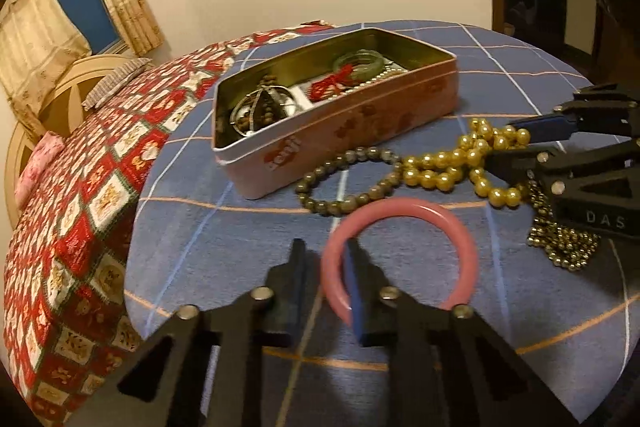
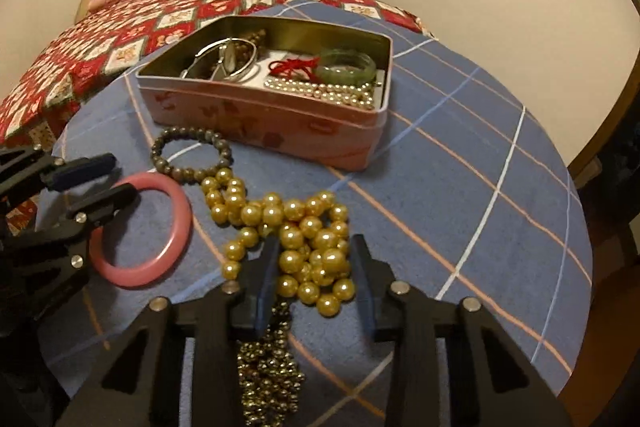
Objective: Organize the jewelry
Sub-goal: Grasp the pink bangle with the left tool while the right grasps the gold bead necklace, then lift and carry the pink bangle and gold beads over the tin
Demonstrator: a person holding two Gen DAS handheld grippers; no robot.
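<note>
Nearest the left wrist camera, the left gripper (image 1: 323, 247) stands with its jaws drawn narrow astride the rim of the pink bangle (image 1: 400, 255): one finger outside the ring, the other inside it. Whether the pads already press the rim I cannot tell; there looks to be a slit of cloth between the outer finger and the bangle. The bangle lies flat on the blue checked tablecloth (image 1: 520, 67), likely set out loose so each piece can be lifted singly into the open pink tin (image 1: 340, 131), which already holds a green bangle, a red cord, small pearls and a metal bangle.

The right gripper (image 2: 316, 259) brackets the heap of the gold pearl necklace (image 2: 288, 223), fingers half-wide on either side; the beads sit between them, contact unclear. A grey bead bracelet (image 2: 190, 155) lies between the pearls and the tin, and a fine gold bead chain (image 2: 268, 367) trails under the right gripper.

Both grippers pitch steeply down toward the cloth, side by side, the right one reaching in from the left gripper's right
</note>
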